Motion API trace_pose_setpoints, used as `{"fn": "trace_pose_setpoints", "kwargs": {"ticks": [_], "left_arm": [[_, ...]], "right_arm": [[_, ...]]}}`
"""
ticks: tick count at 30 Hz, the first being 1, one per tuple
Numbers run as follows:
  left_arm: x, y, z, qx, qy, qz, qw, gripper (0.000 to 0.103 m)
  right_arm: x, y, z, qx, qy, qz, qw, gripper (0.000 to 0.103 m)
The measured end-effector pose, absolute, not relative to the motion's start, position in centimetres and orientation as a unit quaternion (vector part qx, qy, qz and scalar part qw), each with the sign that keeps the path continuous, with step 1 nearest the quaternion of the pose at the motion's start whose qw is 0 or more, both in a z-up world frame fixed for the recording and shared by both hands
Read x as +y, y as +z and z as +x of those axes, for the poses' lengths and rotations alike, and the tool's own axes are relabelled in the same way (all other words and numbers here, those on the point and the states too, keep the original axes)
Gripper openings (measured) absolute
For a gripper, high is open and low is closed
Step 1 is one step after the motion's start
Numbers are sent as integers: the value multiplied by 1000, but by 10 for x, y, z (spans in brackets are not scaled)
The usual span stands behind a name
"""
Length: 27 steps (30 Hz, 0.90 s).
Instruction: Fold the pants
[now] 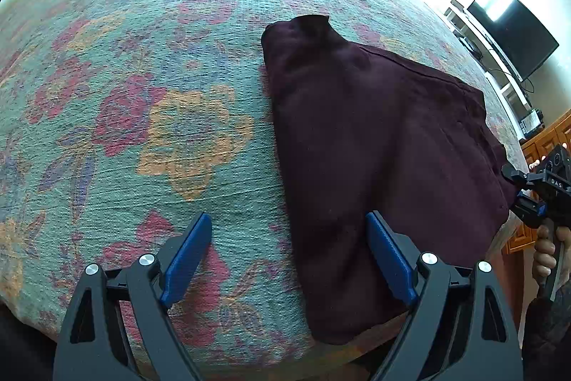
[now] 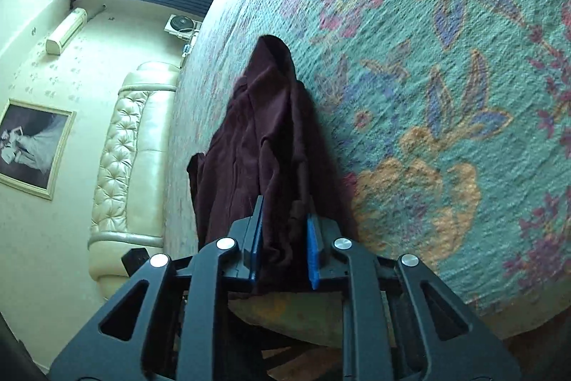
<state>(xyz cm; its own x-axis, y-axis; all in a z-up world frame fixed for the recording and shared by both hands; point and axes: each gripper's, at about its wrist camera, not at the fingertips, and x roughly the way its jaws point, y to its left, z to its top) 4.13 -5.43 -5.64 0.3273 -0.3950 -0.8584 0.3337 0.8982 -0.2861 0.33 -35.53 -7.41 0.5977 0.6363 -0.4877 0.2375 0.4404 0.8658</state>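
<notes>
The left gripper (image 1: 289,259) was spread wide, holding nothing, hovering over the floral bedspread (image 1: 142,95) at the near left edge of the maroon pants (image 1: 374,149). The pants lay half-folded on the bedspread, looking soft, light and floppy. The right gripper (image 2: 283,231) was pinching their bunched edge; I'd grab corners.

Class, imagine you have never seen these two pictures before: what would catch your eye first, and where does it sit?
First, the dark maroon pants, partly folded, lying on a floral teal bedspread with pink and orange blooms. Next, the blue-padded tongs: the left tongs stand wide open over the near end of the pants, while the right tongs pinch a bunched edge of the fabric. A cream tufted headboard lies beyond the bed.
</notes>
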Motion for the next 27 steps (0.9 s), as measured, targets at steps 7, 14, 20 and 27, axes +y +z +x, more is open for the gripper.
{"fn": "trace_pose_setpoints", "kwargs": {"ticks": [7,14,20,27], "left_arm": [[-37,-50,41,538,-253,-56,802,86],[-8,-63,54,565,-259,-166,765,86],[-27,-60,46,556,-284,-157,765,86],[-34,-65,51,556,-294,-202,751,86]], "right_arm": [[-375,-99,-8,407,161,563,701,22],[-373,-87,-10,414,175,533,717,64],[-357,-90,5,415,182,530,717,71],[-369,-83,4,417,167,515,730,69]]}}
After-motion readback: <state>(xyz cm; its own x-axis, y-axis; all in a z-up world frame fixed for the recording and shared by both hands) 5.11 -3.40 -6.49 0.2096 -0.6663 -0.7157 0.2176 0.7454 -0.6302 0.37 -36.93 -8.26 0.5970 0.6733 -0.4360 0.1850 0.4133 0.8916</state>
